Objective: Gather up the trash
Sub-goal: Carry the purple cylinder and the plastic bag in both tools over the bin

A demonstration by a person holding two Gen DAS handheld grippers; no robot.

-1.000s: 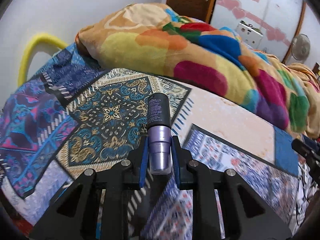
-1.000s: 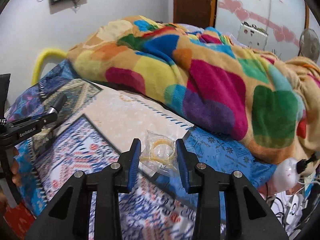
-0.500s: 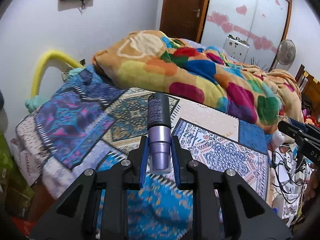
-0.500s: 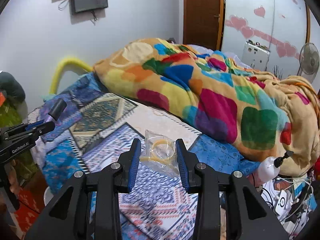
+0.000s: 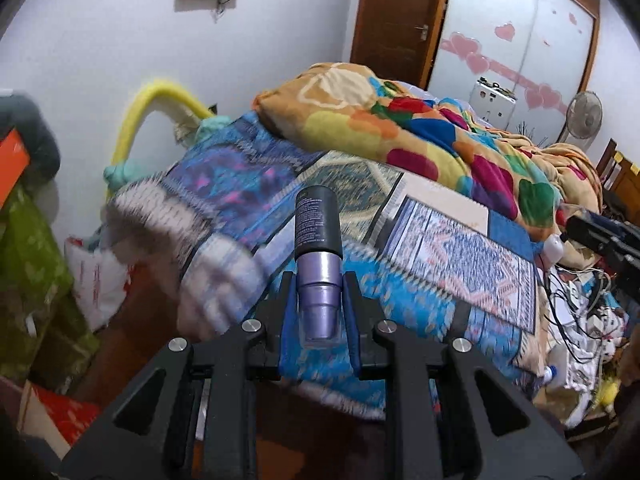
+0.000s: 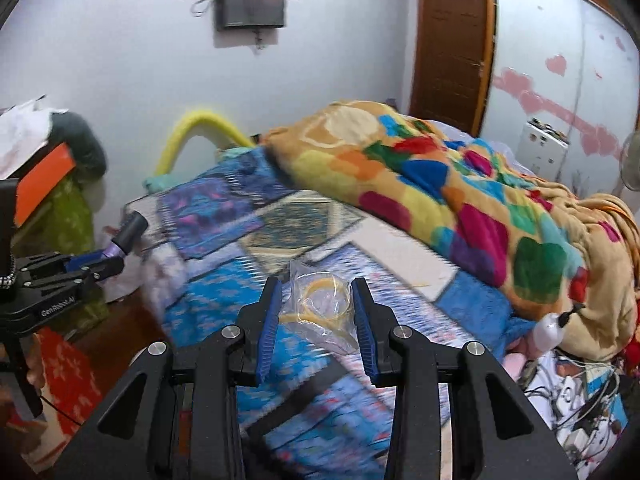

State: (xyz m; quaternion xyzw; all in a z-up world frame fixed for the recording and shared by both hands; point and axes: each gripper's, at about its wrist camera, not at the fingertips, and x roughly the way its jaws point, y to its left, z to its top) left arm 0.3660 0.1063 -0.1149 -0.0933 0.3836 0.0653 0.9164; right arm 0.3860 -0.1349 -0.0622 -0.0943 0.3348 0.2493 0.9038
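White walls, brown door [image 5: 394, 20] – bed [image 5: 440, 280] w/ patchwork cover.

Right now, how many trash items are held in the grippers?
2. A purple-capped black cylindrical bottle sits clamped in the left gripper; a clear plastic bag with yellow bands sits between the right gripper's fingers.

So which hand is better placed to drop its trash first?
Probably the left. Its tongs grip the purple bottle firmly, already past the bed's edge. The right tongs hold a loose clear wrapper over the bed.
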